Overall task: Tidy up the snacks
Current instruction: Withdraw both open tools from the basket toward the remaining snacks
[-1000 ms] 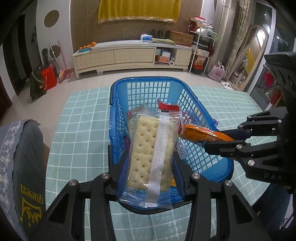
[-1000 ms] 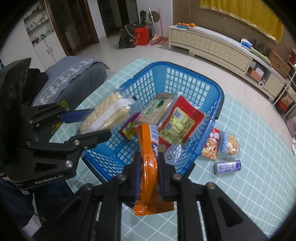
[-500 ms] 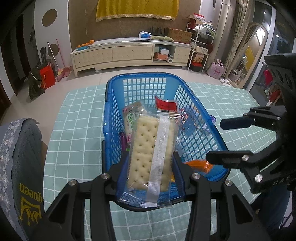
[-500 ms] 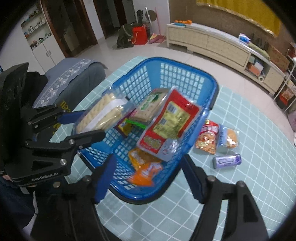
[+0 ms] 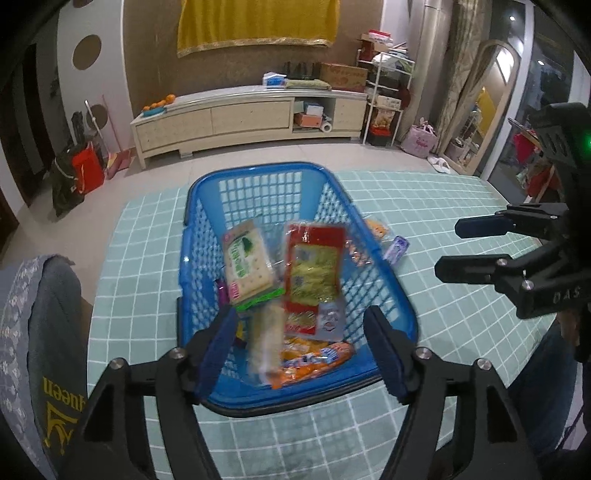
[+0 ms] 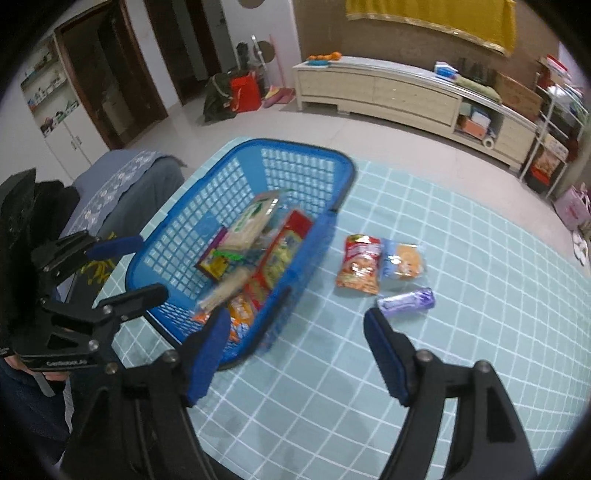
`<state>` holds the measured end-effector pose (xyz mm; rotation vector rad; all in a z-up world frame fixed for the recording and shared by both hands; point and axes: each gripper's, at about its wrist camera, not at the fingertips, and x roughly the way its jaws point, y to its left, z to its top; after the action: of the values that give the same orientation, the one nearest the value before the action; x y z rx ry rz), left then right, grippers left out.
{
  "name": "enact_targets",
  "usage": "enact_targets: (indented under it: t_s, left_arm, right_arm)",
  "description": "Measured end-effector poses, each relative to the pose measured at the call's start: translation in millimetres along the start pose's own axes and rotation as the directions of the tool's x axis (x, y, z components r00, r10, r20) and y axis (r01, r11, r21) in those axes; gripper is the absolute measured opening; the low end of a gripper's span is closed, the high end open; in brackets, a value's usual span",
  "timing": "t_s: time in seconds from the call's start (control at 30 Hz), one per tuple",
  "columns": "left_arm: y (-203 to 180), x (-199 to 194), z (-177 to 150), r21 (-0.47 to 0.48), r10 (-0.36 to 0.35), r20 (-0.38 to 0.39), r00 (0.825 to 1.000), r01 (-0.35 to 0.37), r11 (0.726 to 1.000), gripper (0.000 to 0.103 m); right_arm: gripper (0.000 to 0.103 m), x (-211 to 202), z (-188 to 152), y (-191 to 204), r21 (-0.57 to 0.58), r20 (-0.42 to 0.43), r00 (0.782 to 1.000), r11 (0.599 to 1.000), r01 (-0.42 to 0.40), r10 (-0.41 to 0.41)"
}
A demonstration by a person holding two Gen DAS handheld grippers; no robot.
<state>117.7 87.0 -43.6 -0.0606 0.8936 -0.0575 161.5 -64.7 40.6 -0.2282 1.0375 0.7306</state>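
Left tool (image 5: pixel 301 349): jaws spread, having just been opening; blurred cracker pack (image 5: pixel 266 338) loose between them, clear of both pads, over the near end of the blue basket (image 5: pixel 258 177). Right tool (image 6: pixel 295 352): jaws spread wide, nothing between them, over the teal checked cloth of the desk (image 6: pixel 461 332) just right of the basket's near corner.

Inside basket, near end: orange snack pack (image 5: pixel 314 360) lying flat. Next out: red-and-yellow packet (image 5: pixel 314 273) propped against the right wall, green-labelled cracker pack (image 5: pixel 245 264) to its left, a purple-and-yellow packet (image 6: pixel 214 260) low by the left wall.

On desk right of basket, apart from it: red chip bag (image 6: pixel 360 264), a clear pack with a round orange biscuit (image 6: pixel 404 260) touching its right side, a purple wrapper (image 6: pixel 406 301) nearer, just beside both.

Left of desk: grey cloth-covered seat (image 6: pixel 129 184) with yellow lettering. Far side of room: long cream cabinet (image 5: pixel 240 118), oranges on its left end; yellow hanging (image 5: pixel 255 22) on the wall above.
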Motion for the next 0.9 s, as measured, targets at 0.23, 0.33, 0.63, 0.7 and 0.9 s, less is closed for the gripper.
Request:
enact_targets:
  t_s: [0.23,0.33,0.63,0.7,0.9]
  left_arm:
    - [-34,0,13,0.055,-0.007,0.019,1.0,0.006,0.998,0.078]
    - [-51,5,20,0.078,-0.021,0.018,1.0,0.02,0.997,0.078]
    - [-104,28,38,0.155,-0.066,-0.002,0.998,0.065,0.986,0.079]
    - [-116,36,42,0.167,-0.077,-0.01,0.997,0.078,0.983,0.079]
    - [-142,64,51,0.186,-0.088,-0.039,0.995,0.094,0.978,0.079]
  right_arm:
    - [0.079,-22,-13,-33,0.048,0.017,1.0,0.999,0.02,-0.021]
    - [0.079,-30,-20,-46,0.064,0.024,0.999,0.997,0.032,-0.033]
    - [0.079,-51,-41,-97,0.135,0.043,0.998,0.99,0.045,-0.051]
    - [0.079,-53,-46,-107,0.141,0.047,0.997,0.988,0.057,-0.065]
    - [0.079,-48,-60,-141,0.161,0.048,0.996,0.984,0.073,-0.081]
